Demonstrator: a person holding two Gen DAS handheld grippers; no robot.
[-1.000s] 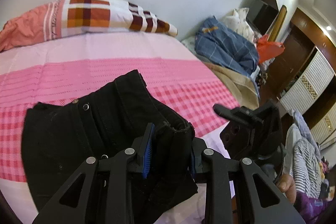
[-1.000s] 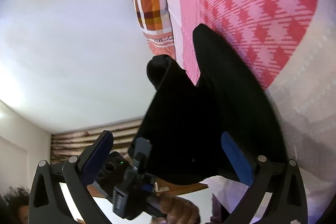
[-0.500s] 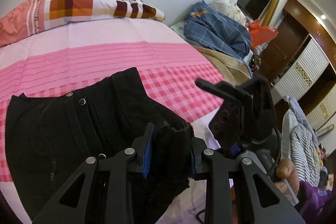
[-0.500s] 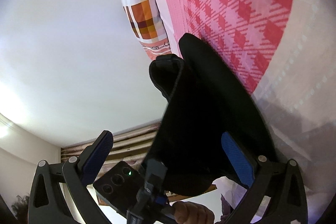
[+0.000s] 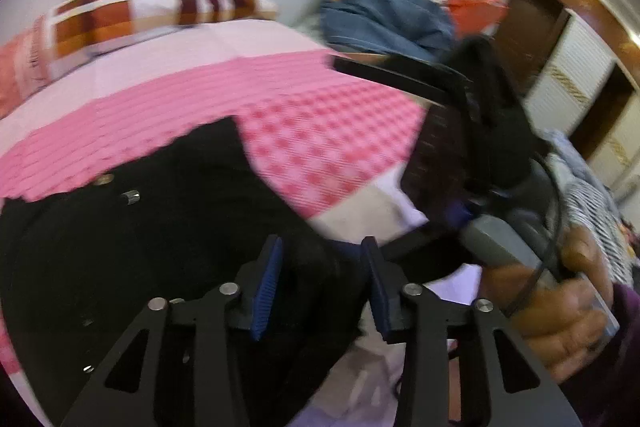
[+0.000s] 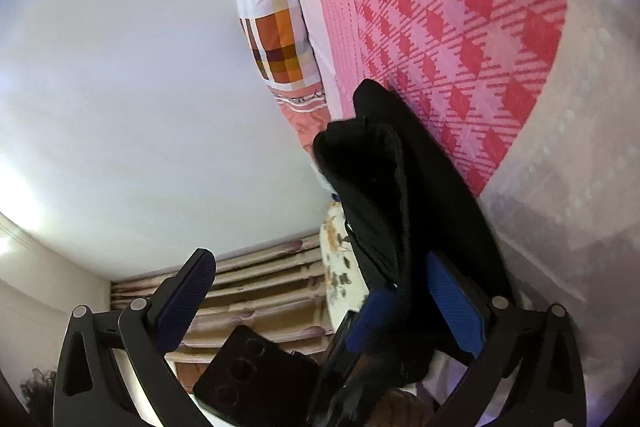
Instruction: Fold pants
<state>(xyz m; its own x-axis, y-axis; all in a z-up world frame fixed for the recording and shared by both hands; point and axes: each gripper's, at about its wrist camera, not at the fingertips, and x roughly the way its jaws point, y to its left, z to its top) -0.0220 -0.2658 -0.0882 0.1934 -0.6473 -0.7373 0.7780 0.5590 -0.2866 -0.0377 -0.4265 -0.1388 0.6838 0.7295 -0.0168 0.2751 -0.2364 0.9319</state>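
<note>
While the black pants [image 5: 132, 247] lie on the pink bedspread [image 5: 320, 131], we find the left gripper [image 5: 320, 283] opening around a folded edge, the right gripper [image 6: 320, 311] wide open beside it, so releasing and smoothing come next.

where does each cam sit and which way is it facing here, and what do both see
Left wrist view: sits on the left gripper, angled down over the black pants on the pink bedsheet; its jaws are opening with cloth between them; the right hand shows.
Right wrist view: sits on the right gripper, rolled sideways, looking along the bed toward the wall; its jaws are wide open, the pants beside one pad.
Shared: the pants, the bedsheet, the plaid pillow.
</note>
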